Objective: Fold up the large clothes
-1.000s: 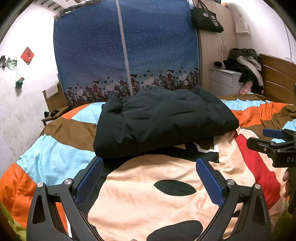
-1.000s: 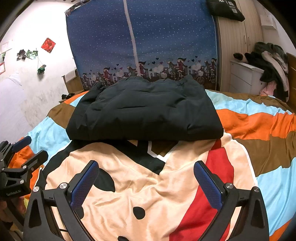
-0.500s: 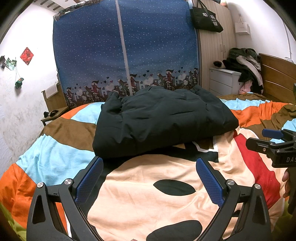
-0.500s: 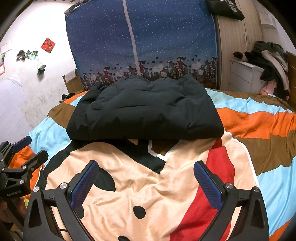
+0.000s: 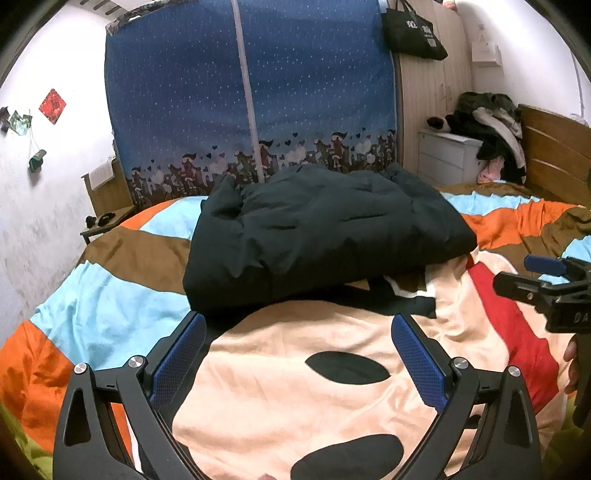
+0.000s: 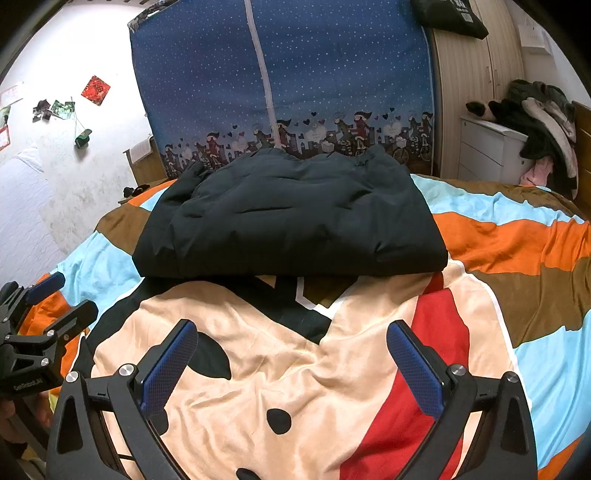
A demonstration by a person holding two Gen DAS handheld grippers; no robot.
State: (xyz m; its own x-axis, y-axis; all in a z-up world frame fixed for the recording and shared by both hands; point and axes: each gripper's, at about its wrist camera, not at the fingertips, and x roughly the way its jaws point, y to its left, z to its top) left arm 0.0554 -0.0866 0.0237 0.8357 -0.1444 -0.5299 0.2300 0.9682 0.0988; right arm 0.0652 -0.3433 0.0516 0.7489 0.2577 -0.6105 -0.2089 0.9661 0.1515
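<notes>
left gripper (image 5: 298,363): jaws spread, empty | folded dark jacket (image 5: 321,232) on striped bedspread (image 5: 110,295)

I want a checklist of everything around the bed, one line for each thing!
Surface: bed with striped orange, blue and brown cartoon quilt.
Job's things: dark puffy jacket, folded, lying on the quilt.
Clutter: pile of clothes on white drawers.
Grippers: left gripper and right gripper both open, empty, hovering short of the jacket.
Cables: nothing seen.
Surroundings: blue starry fabric wardrobe, black tote bag hanging, red paper square on wall.
</notes>
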